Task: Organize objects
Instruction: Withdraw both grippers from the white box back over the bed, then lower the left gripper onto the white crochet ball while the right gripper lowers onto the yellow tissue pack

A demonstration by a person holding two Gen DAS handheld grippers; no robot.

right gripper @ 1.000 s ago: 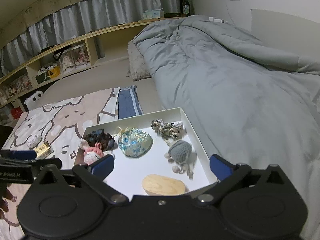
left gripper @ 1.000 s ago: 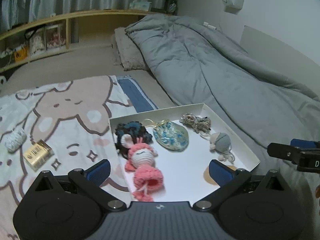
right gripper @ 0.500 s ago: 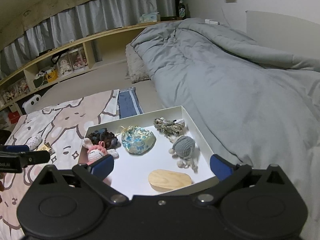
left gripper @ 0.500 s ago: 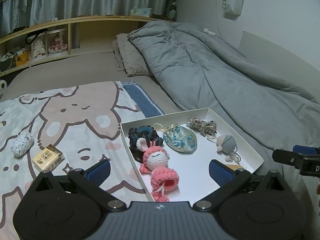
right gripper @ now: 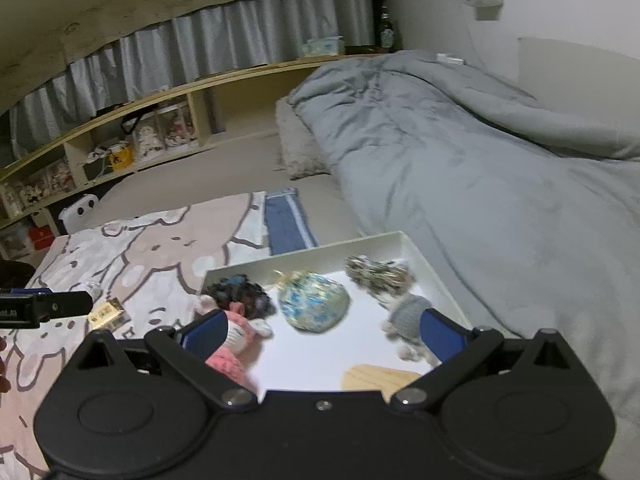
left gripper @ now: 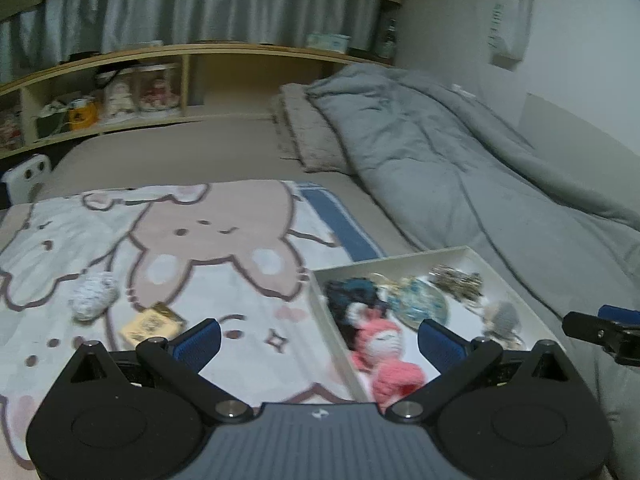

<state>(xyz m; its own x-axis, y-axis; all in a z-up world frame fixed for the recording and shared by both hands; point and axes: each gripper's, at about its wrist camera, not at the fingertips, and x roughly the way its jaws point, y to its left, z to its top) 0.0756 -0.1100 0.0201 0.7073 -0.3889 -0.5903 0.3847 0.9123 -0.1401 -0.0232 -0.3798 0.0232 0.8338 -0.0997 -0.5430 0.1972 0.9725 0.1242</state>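
Two things lie outside the white tray (left gripper: 316, 280), on the blanket (left gripper: 240, 300): the yellow box (left gripper: 150, 323) and the white pouch (left gripper: 93, 297). They are ahead-left of your left hand-held gripper (left gripper: 318, 340), the nearer one. Both hand-held grippers stand apart, empty.

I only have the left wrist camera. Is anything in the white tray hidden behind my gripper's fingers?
Observer: Yes. The right wrist view shows a wooden oval lying flat in the white tray, near its closest edge.
Operator: Is the right gripper holding anything? I see only its tip.
Observer: No. The right gripper is open, with nothing between its fingers.
Operator: What lies nearest that oval?
Observer: The grey crochet figure, just beyond it, toward the tray's right wall.
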